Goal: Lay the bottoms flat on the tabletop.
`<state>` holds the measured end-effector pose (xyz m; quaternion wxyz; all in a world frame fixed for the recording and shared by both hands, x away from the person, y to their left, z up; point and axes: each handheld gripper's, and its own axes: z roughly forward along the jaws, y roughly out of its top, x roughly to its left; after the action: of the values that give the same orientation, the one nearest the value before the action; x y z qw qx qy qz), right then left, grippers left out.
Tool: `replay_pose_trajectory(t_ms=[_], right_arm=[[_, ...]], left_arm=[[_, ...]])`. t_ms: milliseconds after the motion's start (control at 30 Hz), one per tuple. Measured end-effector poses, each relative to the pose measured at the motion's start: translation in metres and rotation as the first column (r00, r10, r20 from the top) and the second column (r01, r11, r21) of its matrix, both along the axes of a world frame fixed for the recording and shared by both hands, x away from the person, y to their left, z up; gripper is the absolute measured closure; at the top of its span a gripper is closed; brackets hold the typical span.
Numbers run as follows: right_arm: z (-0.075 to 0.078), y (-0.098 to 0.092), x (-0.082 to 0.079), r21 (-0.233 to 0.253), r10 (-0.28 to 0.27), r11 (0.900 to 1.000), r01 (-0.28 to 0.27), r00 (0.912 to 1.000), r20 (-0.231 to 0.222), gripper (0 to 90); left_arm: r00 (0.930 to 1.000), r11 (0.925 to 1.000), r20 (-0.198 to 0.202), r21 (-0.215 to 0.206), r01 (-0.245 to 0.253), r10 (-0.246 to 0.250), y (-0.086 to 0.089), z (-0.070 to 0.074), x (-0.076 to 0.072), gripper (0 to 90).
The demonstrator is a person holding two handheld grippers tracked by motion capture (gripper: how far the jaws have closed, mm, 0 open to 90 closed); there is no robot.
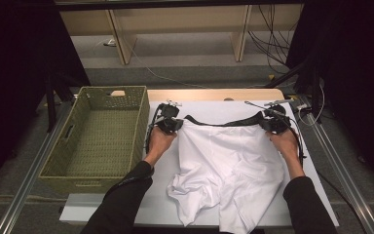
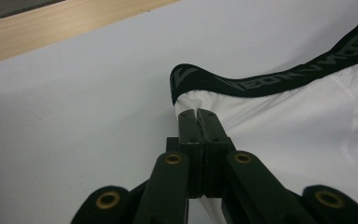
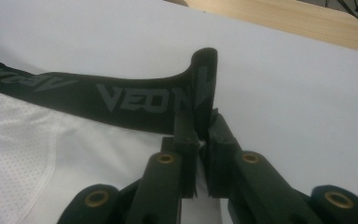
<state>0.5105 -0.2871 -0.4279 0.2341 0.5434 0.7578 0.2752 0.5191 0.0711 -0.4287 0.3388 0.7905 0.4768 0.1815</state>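
We are holding one pair of white shorts beside one basket: left gripper and right gripper, forearms outstretched, are clamping its black waistband corners.

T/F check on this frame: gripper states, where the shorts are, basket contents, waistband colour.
1. The left gripper is shut on the white shorts near a waistband end. True.
2. The right gripper is open above the table. False: it is shut on the black waistband.
3. The shorts lie inside the green basket. False: they lie on the white table; nothing is seen in the basket.
4. The waistband carries grey lettering. True.
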Motion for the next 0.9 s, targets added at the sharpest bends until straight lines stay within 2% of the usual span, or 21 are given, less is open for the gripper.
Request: replay_pose_trajectory(t_ms=[200, 333, 400, 467, 567, 667, 800, 900], right_arm=[[-0.001, 0.007, 0.010, 0.002, -0.011, 1.000, 0.011, 0.9999, 0.004, 85.2], [-0.001, 0.009, 0.014, 0.005, -0.017, 1.000, 0.017, 0.9998, 0.010, 85.0], [-0.001, 0.010, 0.015, 0.001, -0.021, 1.000, 0.021, 0.9997, 0.008, 81.5], [-0.003, 0.011, 0.017, -0.011, -0.025, 1.000, 0.025, 0.9997, -0.008, 75.4], [-0.003, 0.008, 0.015, 0.002, -0.028, 1.000, 0.028, 0.9993, -0.025, 56.3], [0.001, 0.005, 0.009, 0.005, -0.031, 1.000, 0.031, 0.9989, -0.036, 45.9], [0.007, 0.000, -0.005, 0.020, -0.024, 0.999, 0.025, 0.9988, -0.041, 40.9], [0.009, -0.003, -0.019, 0.030, -0.008, 1.000, 0.010, 0.9987, -0.051, 40.1]], left_arm=[[0.9996, 0.9996, 0.008, -0.005, -0.028, 0.028, 0.003, 0.000, 0.005, 88.8], [0.9990, 0.9987, 0.004, -0.027, -0.044, 0.044, 0.004, 0.000, 0.008, 88.6], [0.9990, 0.9984, -0.003, -0.033, -0.046, 0.046, 0.002, -0.001, 0.008, 87.5], [0.9995, 0.9994, -0.008, -0.019, -0.030, 0.030, 0.001, -0.003, 0.006, 85.0], [0.9996, 0.9994, -0.024, -0.032, -0.017, 0.016, 0.000, -0.002, 0.003, 74.2], [0.9998, 0.9994, -0.020, -0.035, -0.002, 0.001, -0.002, 0.002, -0.003, 66.3], [0.9995, 0.9984, -0.031, -0.057, 0.005, -0.007, -0.004, 0.008, -0.011, 52.8], [0.9981, 0.9972, -0.061, -0.075, -0.002, -0.003, -0.004, 0.010, -0.018, 43.4]])
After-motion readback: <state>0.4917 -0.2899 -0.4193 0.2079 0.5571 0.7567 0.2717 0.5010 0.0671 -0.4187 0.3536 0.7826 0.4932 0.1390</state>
